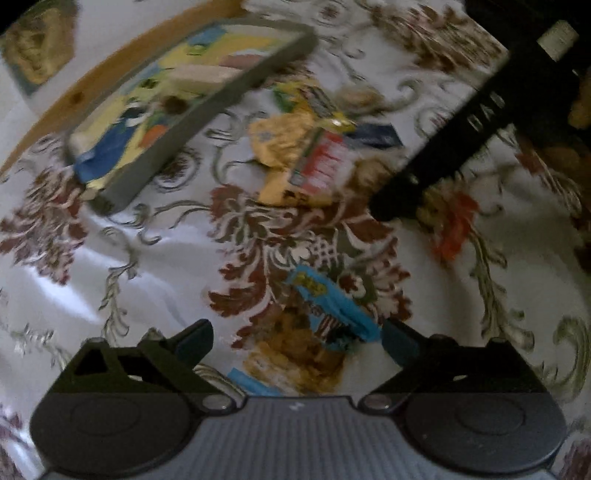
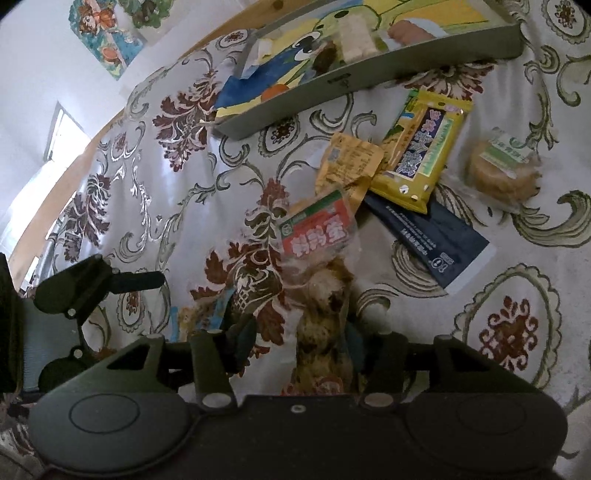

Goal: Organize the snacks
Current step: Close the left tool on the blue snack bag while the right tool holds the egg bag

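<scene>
A grey tray (image 2: 354,79) with a cartoon-print bottom and a few snacks in it lies at the far side of the table; it also shows in the left wrist view (image 1: 192,122). My left gripper (image 1: 295,339) is open, and a blue-wrapped snack (image 1: 328,302) lies between its fingers. My right gripper (image 2: 299,339) is shut on a clear pack of brown snacks (image 2: 325,317) with a red and green label (image 2: 317,232). Beyond it lie an orange packet (image 2: 347,162), a yellow packet (image 2: 424,147), a dark blue packet (image 2: 439,243) and a round cake (image 2: 502,170).
A floral white cloth (image 2: 147,166) covers the table, with its wooden edge (image 2: 74,158) at the far left. The right gripper's black body (image 1: 454,125) crosses the left wrist view at upper right. A picture (image 2: 107,33) hangs on the wall.
</scene>
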